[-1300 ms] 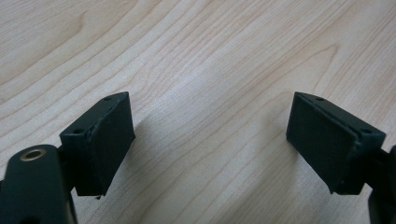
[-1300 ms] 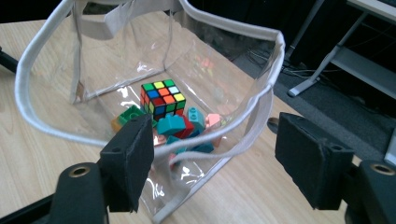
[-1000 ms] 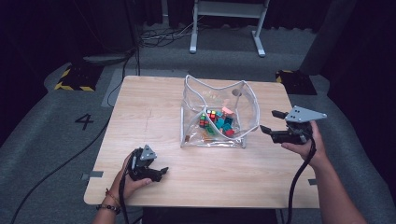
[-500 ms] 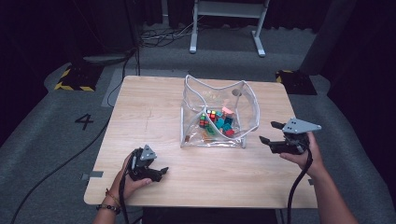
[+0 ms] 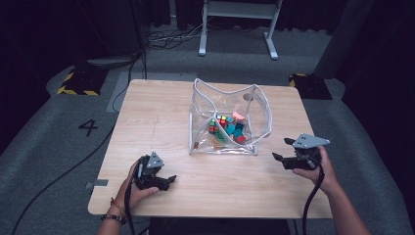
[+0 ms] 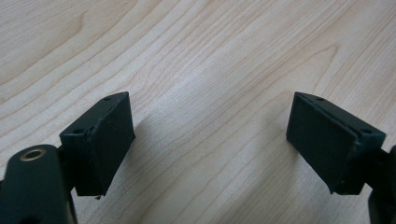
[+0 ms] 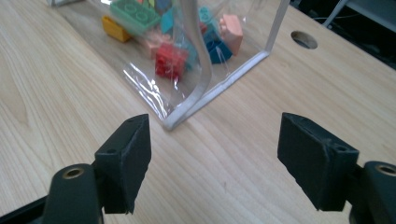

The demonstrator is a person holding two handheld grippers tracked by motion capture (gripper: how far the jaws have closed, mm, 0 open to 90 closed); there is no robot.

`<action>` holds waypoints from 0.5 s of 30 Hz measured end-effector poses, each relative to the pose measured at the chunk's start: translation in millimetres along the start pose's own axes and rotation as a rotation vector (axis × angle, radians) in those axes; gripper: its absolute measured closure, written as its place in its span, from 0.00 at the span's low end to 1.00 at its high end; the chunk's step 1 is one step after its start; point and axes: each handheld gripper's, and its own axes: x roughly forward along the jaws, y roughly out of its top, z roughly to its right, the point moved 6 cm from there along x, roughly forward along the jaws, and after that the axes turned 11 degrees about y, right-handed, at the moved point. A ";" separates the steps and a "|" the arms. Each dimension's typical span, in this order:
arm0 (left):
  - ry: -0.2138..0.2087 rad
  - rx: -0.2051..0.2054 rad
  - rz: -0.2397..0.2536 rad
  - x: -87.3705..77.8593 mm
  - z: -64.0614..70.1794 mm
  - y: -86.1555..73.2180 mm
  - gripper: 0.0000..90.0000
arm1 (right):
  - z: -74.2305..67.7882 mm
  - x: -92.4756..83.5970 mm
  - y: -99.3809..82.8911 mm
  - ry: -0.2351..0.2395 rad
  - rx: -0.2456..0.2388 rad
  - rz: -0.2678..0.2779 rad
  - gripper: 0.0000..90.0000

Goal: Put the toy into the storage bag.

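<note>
A clear plastic bag [image 5: 265, 113] stands open in the middle of the wooden table [image 5: 156, 112], with several coloured toy bricks [image 5: 227, 128] inside it. My right gripper [image 5: 283, 149] is open and empty, low over the table just right of the bag, its jaws pointing at it. In the right gripper view, the bag's near corner [image 7: 194, 95] and the bricks [image 7: 170, 58] lie just ahead of that gripper [image 7: 215, 158]. My left gripper [image 5: 169, 182] rests near the table's front left, open over bare wood [image 6: 210, 140], with nothing between its jaws.
A round hole [image 7: 304, 39] pierces the tabletop behind the bag. Beyond the table stand a white metal frame [image 5: 237, 24] and two yellow-and-black striped blocks [image 5: 78, 81] on the grey floor. Cables trail off the front edge from both grippers.
My right gripper has sunk toward the tabletop beside the bag and come slightly nearer the front edge. The left gripper and the bag have stayed in place.
</note>
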 end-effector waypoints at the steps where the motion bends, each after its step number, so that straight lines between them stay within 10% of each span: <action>1: 0.000 0.000 0.000 0.0 0.0 0.0 0.17 | -0.2 0.6 -2.5 0.002 -0.003 -0.006 0.29; 15: -0.002 -0.003 0.000 0.1 0.3 0.0 0.17 | -6.7 4.2 -44.5 0.062 0.044 -0.051 0.26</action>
